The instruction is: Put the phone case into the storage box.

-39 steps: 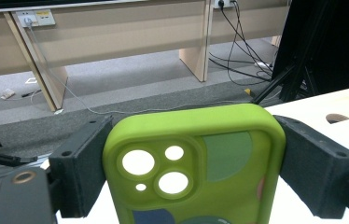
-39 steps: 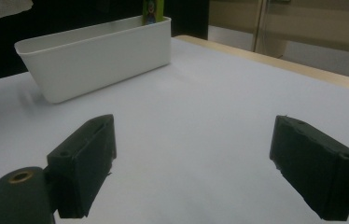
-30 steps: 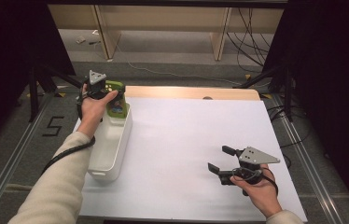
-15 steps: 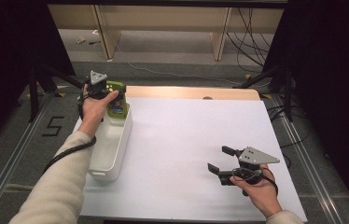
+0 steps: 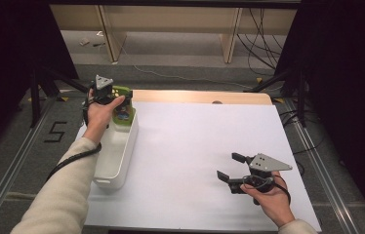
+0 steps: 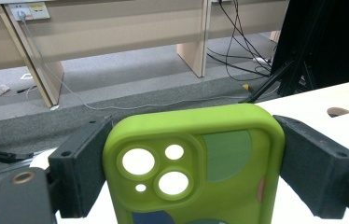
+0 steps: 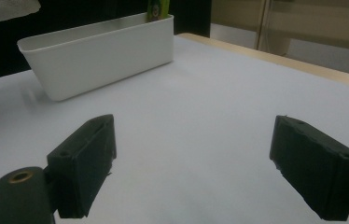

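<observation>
Gripping a green phone case (image 6: pixel 196 163) by its sides, the left tongs (image 5: pixel 113 100) hold it over the white bin's (image 5: pixel 114 151) far end, upper left; its lower part is cut off. Lower right, the right tongs (image 5: pixel 231 166) gape empty above the desk (image 5: pixel 190 146).

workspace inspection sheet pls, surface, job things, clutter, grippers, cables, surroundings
surface: white table top, bare wood strip along its far edge.
job's things: green phone case held over the far end of the white bin.
clutter: nothing seen on the table.
grippers: left gripper shut on the phone case; right gripper open, holding nothing, over the near right of the table.
cables: black cables on the floor beyond the table.
surroundings: wooden furniture legs, grey floor.
</observation>
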`<action>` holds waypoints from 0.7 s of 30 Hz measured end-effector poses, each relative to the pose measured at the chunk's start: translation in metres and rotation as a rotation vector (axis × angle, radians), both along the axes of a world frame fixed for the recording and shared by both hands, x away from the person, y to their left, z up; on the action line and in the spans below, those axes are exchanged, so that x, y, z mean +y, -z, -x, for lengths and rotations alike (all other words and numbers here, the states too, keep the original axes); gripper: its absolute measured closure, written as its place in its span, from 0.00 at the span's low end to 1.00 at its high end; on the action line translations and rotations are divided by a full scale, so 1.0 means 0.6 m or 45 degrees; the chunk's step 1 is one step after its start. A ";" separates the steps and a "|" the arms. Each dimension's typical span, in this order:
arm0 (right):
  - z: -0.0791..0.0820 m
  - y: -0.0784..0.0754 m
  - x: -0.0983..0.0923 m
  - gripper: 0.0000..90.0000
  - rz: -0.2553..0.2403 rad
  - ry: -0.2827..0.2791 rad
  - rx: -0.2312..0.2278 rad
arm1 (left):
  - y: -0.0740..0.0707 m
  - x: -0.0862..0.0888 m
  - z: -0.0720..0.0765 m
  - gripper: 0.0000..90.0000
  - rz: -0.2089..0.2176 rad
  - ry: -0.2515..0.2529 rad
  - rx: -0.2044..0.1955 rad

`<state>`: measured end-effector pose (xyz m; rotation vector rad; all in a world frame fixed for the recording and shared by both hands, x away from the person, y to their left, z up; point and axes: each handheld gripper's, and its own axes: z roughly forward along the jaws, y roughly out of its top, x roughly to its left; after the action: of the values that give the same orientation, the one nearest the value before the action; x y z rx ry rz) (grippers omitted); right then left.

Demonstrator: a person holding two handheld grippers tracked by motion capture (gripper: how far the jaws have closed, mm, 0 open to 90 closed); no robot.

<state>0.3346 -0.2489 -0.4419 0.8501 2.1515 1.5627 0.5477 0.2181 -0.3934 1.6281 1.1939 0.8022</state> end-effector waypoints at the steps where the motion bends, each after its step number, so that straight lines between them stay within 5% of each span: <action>1: 0.000 0.000 0.000 0.17 0.001 0.000 0.001 | 0.000 0.000 0.000 0.17 -0.001 0.001 0.001; 21: 0.001 0.000 0.000 0.17 0.001 -0.003 0.002 | 0.005 -0.001 -0.002 0.17 -0.007 -0.007 0.015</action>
<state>0.3343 -0.2490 -0.4417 0.8495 2.1550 1.5627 0.5492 0.2177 -0.3966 1.6368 1.2055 0.8008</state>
